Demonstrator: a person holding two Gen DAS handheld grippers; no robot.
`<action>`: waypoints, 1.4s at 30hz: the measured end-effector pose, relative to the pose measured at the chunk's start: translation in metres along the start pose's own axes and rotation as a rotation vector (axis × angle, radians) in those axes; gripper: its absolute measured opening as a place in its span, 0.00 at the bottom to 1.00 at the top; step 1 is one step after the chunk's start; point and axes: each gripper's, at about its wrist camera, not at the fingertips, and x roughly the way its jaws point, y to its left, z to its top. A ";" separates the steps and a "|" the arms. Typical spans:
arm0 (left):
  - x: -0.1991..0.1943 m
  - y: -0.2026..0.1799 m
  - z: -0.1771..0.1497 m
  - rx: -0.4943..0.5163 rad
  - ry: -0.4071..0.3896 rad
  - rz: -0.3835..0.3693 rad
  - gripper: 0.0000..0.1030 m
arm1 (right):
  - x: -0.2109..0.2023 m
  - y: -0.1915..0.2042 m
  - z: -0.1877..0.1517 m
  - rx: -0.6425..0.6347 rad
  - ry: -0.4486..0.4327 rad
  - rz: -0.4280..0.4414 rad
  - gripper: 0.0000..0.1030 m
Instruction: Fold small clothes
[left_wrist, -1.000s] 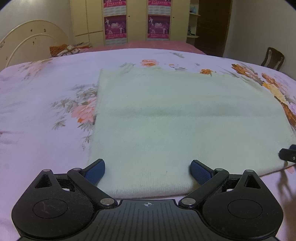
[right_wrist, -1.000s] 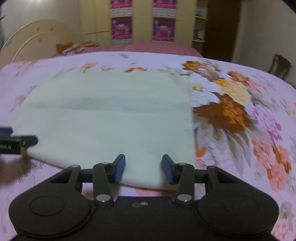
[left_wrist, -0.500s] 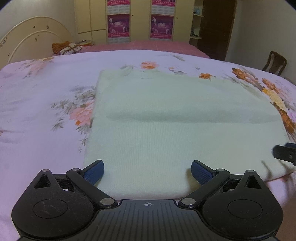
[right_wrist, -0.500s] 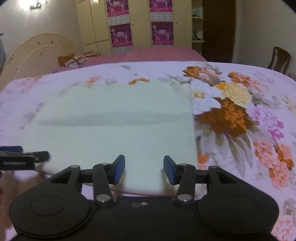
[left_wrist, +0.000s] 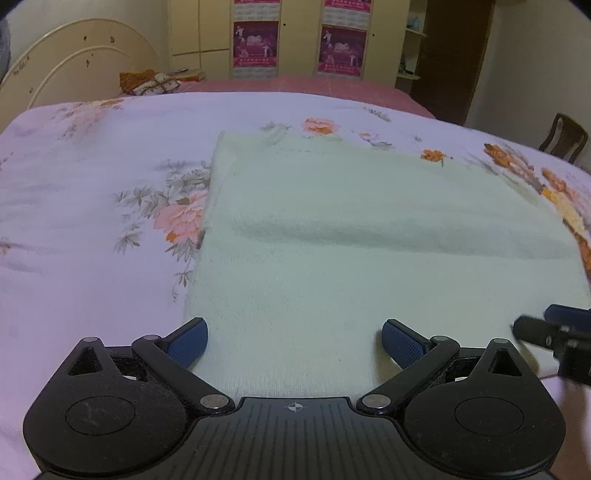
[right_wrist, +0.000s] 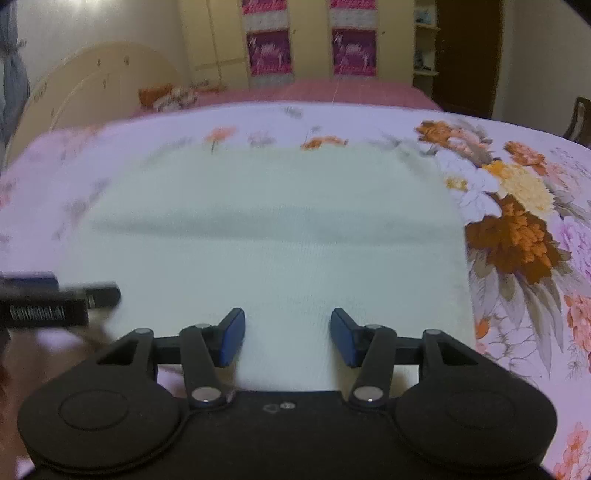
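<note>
**Both grippers advanced over cloth**

Left gripper and right gripper, both spread wide, have moved forward over the pale green cloth; its ridge has grown. Cloth lies on floral bedsheet; wardrobe behind.

**Count of items on and around the bed**

One pale green cloth lies on one floral bed. Two grippers: left gripper, right gripper. Two pink posters on the wardrobe. One headboard. One wooden chair.
</note>
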 end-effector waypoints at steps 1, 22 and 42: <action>-0.003 0.001 -0.001 -0.009 0.002 -0.006 0.97 | -0.003 -0.001 0.002 0.012 -0.013 0.009 0.50; -0.026 0.021 -0.026 -0.151 0.104 -0.061 0.97 | -0.016 0.011 0.002 0.034 -0.044 0.074 0.55; 0.009 0.057 -0.033 -0.639 -0.103 -0.341 0.96 | -0.002 0.014 0.006 0.050 -0.053 0.089 0.56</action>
